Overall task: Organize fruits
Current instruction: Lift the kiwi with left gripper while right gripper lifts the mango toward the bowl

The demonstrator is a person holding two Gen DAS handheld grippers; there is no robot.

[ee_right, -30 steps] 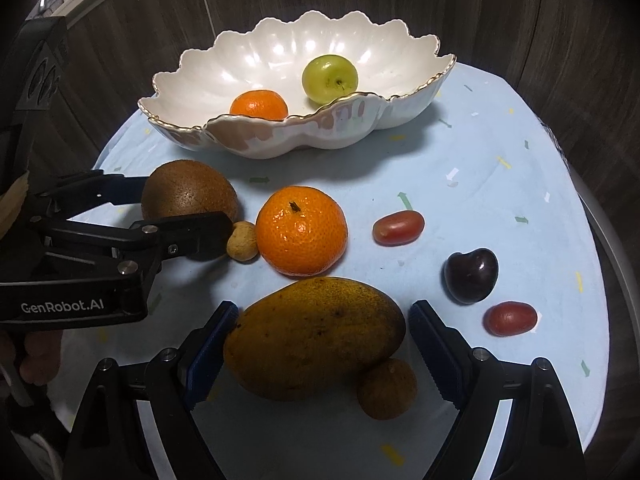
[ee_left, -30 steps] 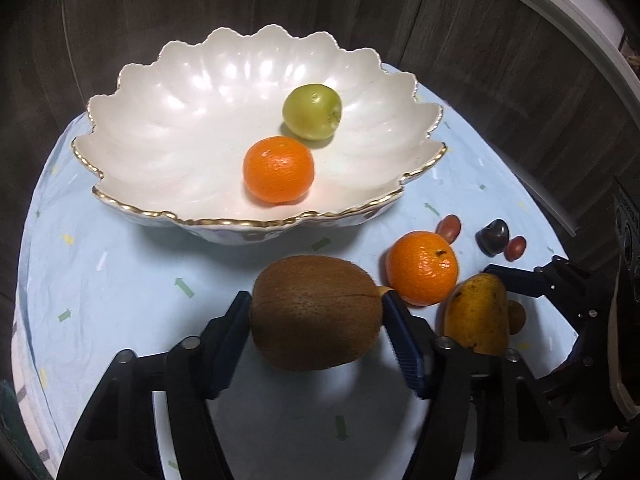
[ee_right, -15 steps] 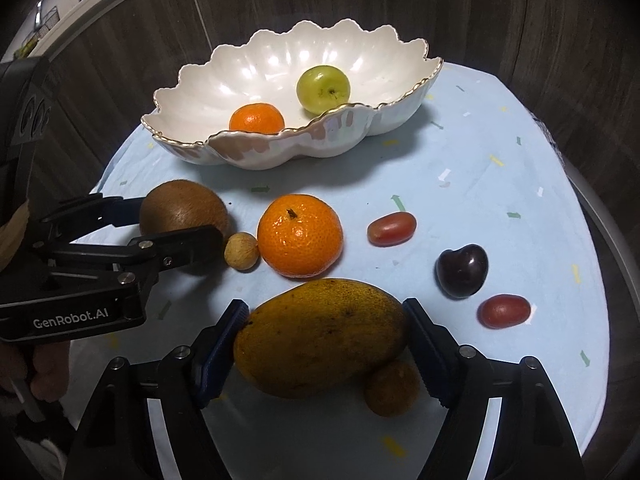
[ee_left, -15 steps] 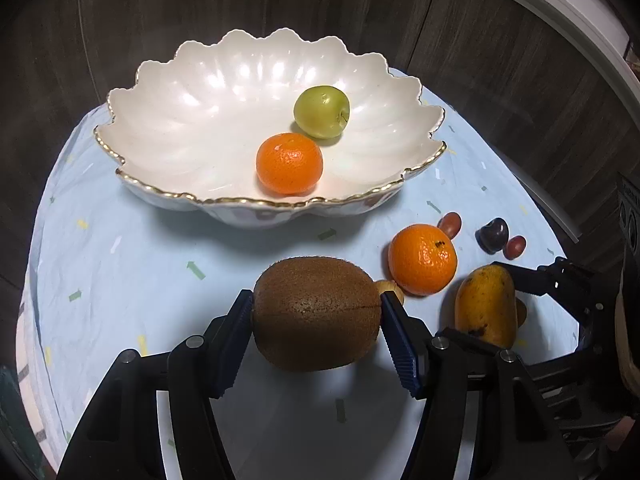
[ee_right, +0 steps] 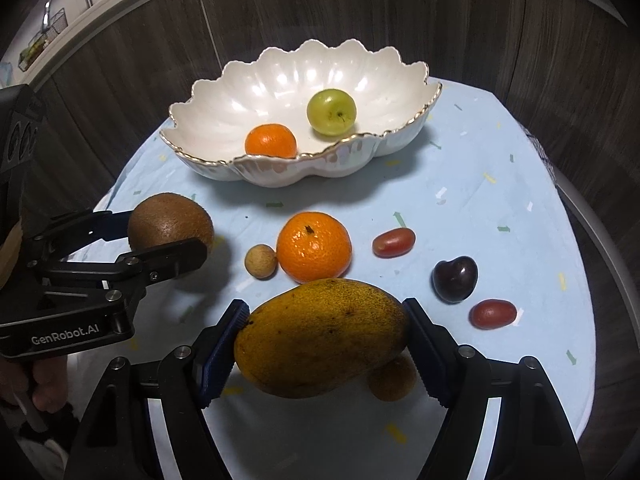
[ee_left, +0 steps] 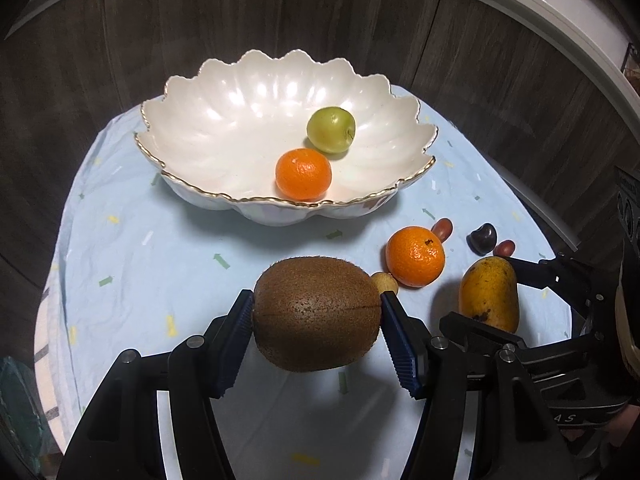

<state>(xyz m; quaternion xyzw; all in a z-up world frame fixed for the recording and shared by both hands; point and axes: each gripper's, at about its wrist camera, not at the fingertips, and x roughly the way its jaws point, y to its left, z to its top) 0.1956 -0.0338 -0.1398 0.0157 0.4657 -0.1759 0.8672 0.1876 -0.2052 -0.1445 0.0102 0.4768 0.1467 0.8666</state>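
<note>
- The left tongs (ee_left: pixel 317 312) are clenched on the kiwi (ee_left: pixel 317 314), one blue pad on each end, and the fruit hangs just clear of the pale blue cloth (ee_left: pixel 160 264) on the counter.
- The right tongs (ee_right: pixel 322 338) are clamped on the mango (ee_right: pixel 320 336), gripped end to end; it looks lifted too, though from this angle it is hard to be sure that it clears the small brown fruit (ee_right: pixel 390 380) tucked under its right end.
- Straight ahead sits the scalloped white bowl (ee_left: pixel 224 128), gold-rimmed, with a mandarin (ee_left: pixel 304 174) and a green plum-like fruit (ee_left: pixel 331 129) already in it, both to the right of centre.
- That leaves the bowl's left half bare, the natural spot for the kiwi.
- To do this well: raise each fruit above the fluted rim before crossing it, since a low approach would knock the edge.
- Bring the two in one at a time, or on separate sides, so the tongs do not crowd each other over the bowl.
- Lower until the fruit rests on the bowl's floor, then let go; a drop could send the round fruits rolling.
- On the cloth wait another mandarin (ee_right: pixel 314 247), a longan-like ball (ee_right: pixel 261 261), two red grape tomatoes (ee_right: pixel 394 242) and a dark cherry (ee_right: pixel 455 279).
</note>
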